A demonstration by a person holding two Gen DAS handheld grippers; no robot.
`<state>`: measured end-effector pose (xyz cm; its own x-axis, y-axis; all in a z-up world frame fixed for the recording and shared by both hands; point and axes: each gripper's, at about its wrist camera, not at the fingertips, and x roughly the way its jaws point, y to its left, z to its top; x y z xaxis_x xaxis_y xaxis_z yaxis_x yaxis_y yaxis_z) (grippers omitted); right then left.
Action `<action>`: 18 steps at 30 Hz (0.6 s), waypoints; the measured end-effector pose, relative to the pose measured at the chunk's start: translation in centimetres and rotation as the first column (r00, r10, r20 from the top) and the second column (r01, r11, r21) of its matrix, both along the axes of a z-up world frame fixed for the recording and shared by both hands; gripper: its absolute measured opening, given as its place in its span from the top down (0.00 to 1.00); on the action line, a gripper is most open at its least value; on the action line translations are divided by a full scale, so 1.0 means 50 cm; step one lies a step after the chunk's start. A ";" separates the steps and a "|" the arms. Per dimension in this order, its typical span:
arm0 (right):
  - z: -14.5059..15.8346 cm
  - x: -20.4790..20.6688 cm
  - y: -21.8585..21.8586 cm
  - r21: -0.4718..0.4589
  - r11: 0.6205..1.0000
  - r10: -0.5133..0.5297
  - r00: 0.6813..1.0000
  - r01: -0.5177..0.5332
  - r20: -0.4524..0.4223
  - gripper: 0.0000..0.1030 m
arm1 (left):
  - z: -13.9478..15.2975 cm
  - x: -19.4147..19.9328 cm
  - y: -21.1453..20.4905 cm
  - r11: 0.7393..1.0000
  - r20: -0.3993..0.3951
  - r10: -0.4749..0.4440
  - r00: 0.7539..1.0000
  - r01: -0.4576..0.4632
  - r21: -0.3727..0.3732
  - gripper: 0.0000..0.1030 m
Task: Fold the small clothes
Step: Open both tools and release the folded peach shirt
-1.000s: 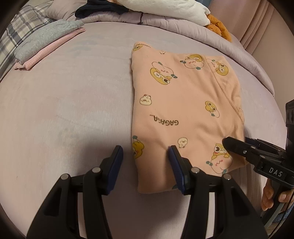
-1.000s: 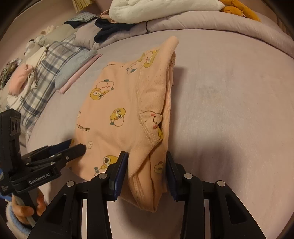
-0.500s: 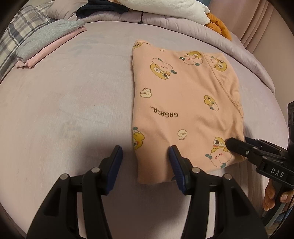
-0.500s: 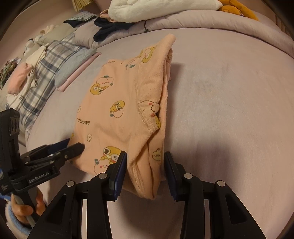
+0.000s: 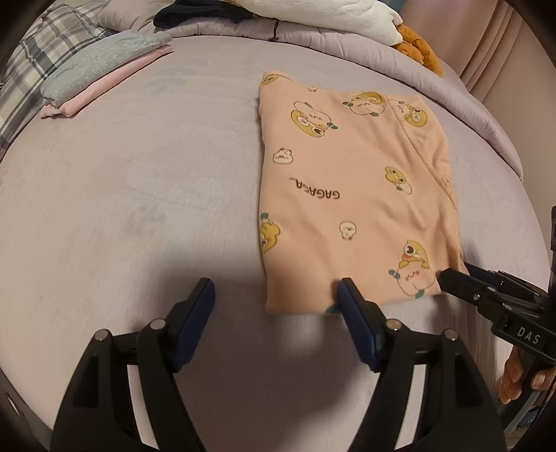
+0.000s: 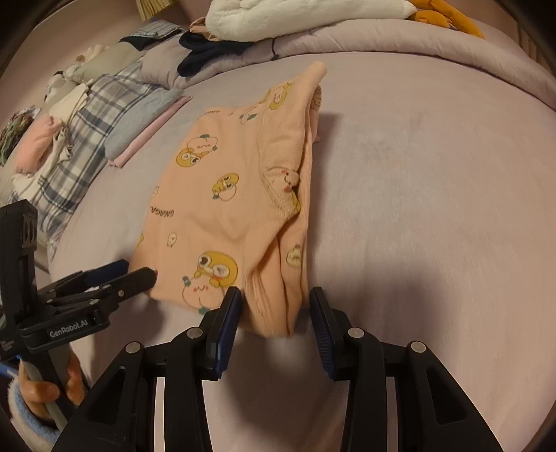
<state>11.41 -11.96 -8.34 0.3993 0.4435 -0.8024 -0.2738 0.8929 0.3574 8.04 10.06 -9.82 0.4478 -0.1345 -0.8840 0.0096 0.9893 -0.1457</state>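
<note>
A folded peach garment (image 5: 351, 194) with yellow cartoon prints and the word GAGAGA lies flat on the lilac bed; it also shows in the right wrist view (image 6: 236, 215). My left gripper (image 5: 276, 295) is open, its fingers straddling the garment's near left corner just short of the near edge. My right gripper (image 6: 274, 304) is open, its fingers either side of the thick near right corner. The right gripper also shows at the right in the left wrist view (image 5: 462, 278); the left gripper also shows at the left in the right wrist view (image 6: 139, 274).
A folded grey and pink stack (image 5: 104, 69) lies at the far left of the bed. A plaid cloth (image 6: 73, 139) and loose clothes lie beyond it. A rolled duvet (image 5: 347, 41) with white (image 6: 295, 14), dark and orange items runs along the far edge.
Both grippers have drawn back toward me, so the garment's near edge now lies at the fingertips instead of between the fingers. The garment lies flatter at its near right corner.
</note>
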 end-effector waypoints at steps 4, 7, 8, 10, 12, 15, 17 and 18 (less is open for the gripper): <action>0.008 -0.021 -0.005 -0.001 1.000 0.016 1.000 -0.016 0.006 0.61 | 0.005 -0.019 -0.003 1.000 -0.010 0.006 1.000 -0.006 0.009 0.23; 0.019 -0.040 -0.005 -0.029 0.999 0.020 0.999 -0.019 0.026 0.60 | 0.008 -0.035 -0.005 1.000 -0.012 0.007 1.000 -0.007 0.017 0.22; 0.023 -0.046 -0.004 -0.034 0.999 0.019 0.999 -0.018 0.031 0.54 | 0.010 -0.039 -0.006 1.000 -0.013 0.008 1.000 -0.008 0.020 0.22; 0.031 -0.058 -0.009 -0.029 0.999 0.018 0.999 -0.016 0.045 0.43 | 0.016 -0.051 -0.007 1.000 -0.006 0.008 1.000 -0.008 0.024 0.22; 0.038 -0.062 -0.010 -0.019 1.000 0.024 0.998 -0.023 0.053 0.42 | 0.023 -0.061 -0.008 0.999 0.004 0.009 1.000 -0.009 0.033 0.17; 0.051 -0.075 -0.005 -0.027 0.999 0.020 0.997 -0.018 0.073 0.37 | 0.035 -0.080 -0.012 0.999 0.023 0.010 1.000 -0.011 0.033 0.16; 0.060 -0.085 -0.003 -0.025 0.999 0.023 0.995 -0.021 0.094 0.32 | 0.044 -0.092 -0.016 1.000 0.036 0.008 0.999 -0.009 0.026 0.13; 0.064 -0.090 0.000 -0.024 0.999 0.027 0.994 -0.024 0.101 0.31 | 0.049 -0.097 -0.019 1.000 0.043 0.008 0.999 -0.009 0.027 0.10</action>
